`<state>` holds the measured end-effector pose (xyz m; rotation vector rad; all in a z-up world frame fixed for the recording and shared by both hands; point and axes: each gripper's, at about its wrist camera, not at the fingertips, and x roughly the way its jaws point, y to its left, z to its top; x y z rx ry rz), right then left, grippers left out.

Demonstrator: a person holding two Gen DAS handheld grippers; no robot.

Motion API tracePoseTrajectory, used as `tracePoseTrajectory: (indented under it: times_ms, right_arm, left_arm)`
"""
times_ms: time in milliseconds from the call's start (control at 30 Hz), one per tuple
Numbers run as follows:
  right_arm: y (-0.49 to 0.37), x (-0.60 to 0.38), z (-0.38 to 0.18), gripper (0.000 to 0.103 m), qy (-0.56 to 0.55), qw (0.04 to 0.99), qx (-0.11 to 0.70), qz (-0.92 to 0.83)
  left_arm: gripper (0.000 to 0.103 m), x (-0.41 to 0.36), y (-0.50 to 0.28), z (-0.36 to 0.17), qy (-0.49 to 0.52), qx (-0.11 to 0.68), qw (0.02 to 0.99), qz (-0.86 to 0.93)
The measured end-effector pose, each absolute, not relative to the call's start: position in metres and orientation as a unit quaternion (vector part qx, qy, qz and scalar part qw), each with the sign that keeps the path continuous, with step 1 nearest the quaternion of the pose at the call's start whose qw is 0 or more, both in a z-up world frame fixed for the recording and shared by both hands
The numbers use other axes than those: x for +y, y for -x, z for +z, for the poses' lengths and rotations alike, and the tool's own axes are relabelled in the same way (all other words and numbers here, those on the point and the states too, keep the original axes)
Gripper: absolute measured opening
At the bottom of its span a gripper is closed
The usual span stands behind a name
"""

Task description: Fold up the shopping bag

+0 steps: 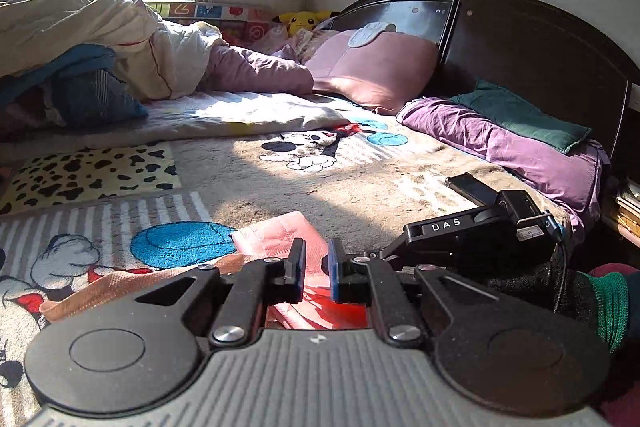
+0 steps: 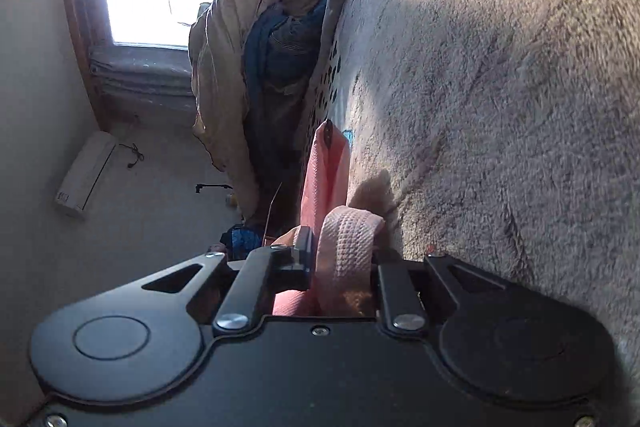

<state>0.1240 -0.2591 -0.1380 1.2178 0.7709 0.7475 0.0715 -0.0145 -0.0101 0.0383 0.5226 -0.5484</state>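
Shopping bag (image 1: pixel 280 239), pink and of a woven, waffle-textured fabric, lies on the bed's cartoon-print blanket (image 1: pixel 168 187) just ahead of me, partly bunched under both tools. I judge it light, limp and a little grippy rather than slick: it will sag and crease wherever it is not supported, so corners, hems and the strap are the sensible places to pinch (a mid-panel grab would only gather a wad). My left hand-held gripper (image 1: pixel 314 269) has its jaws drawn nearly together, with pink cloth showing in the narrow gap; it looks like a pinch on a fold of the bag, though the contact itself sits low and I cannot be certain. My right hand-held gripper (image 2: pixel 342 259), rolled on its side against the blanket, is clamped on the pale pink strap (image 2: pixel 348 243), which loops out between the pads.

Much stays hidden. Both tool bodies cover the bag's near part, so its outline, how many layers are stacked, and where the second strap lies are unclear. My right tool's far pad is buried behind the strap. Beyond, a pink pillow (image 1: pixel 372 71) and a dark headboard (image 1: pixel 520 43).
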Motion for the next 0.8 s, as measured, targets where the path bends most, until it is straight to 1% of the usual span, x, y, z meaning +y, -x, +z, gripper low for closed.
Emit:
tracePoseTrajectory:
  times_ms: [133,267,433,633,733,800]
  right_arm:
    - [-0.124,-0.263,-0.139,0.013,-0.526,0.697,0.357,0.332]
    - [-0.130,-0.272,-0.134,0.015,-0.533,0.687,0.369,0.328]
    - [-0.121,-0.302,-0.125,0.015,-0.520,0.697,0.369,0.327]
    - [-0.113,-0.307,-0.134,0.015,-0.525,0.690,0.373,0.330]
    - [-0.109,-0.310,-0.133,0.021,-0.531,0.685,0.376,0.328]
    - [-0.108,-0.312,-0.133,0.022,-0.536,0.681,0.377,0.328]
  left_arm:
    - [0.010,-0.044,-0.083,-0.031,-0.073,0.300,0.910,-0.278]
    - [0.010,-0.054,-0.077,-0.027,-0.090,0.293,0.907,-0.288]
    - [0.010,-0.075,-0.071,-0.030,-0.154,0.296,0.894,-0.300]
    - [0.010,-0.084,-0.068,-0.032,-0.162,0.292,0.897,-0.288]
    - [0.010,-0.085,-0.064,-0.032,-0.160,0.295,0.898,-0.284]
    - [0.010,-0.088,-0.061,-0.031,-0.164,0.296,0.899,-0.279]
